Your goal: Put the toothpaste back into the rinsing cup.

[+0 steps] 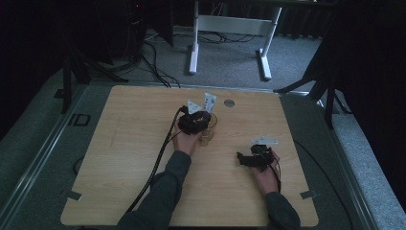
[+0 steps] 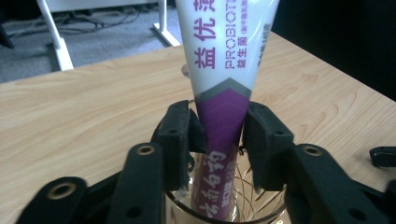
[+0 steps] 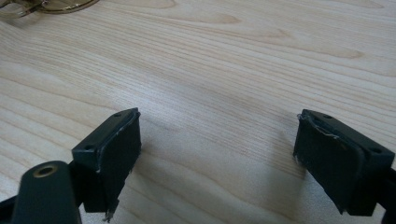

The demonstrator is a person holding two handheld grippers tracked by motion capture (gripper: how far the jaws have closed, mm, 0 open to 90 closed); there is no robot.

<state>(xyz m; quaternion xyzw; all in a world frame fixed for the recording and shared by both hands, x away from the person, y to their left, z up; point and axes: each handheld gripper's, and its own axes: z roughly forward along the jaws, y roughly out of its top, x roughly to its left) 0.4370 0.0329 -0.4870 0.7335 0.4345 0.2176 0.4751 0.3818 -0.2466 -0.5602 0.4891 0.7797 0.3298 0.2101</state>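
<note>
A white and purple tube stands cap end down in a clear glass near the middle of the wooden table. My left gripper reaches over the glass rim with a jaw on either side of the tube's purple part; the pads sit close beside it without squeezing it. From above, the left gripper is at the glass and the tube leans away behind it. My right gripper rests low at the right, and its jaws are wide open over bare wood.
A round metal grommet is set into the table behind the glass. The left gripper's cable trails back toward the near edge. The glass base lies far ahead of the right gripper. A white desk frame stands on the floor beyond.
</note>
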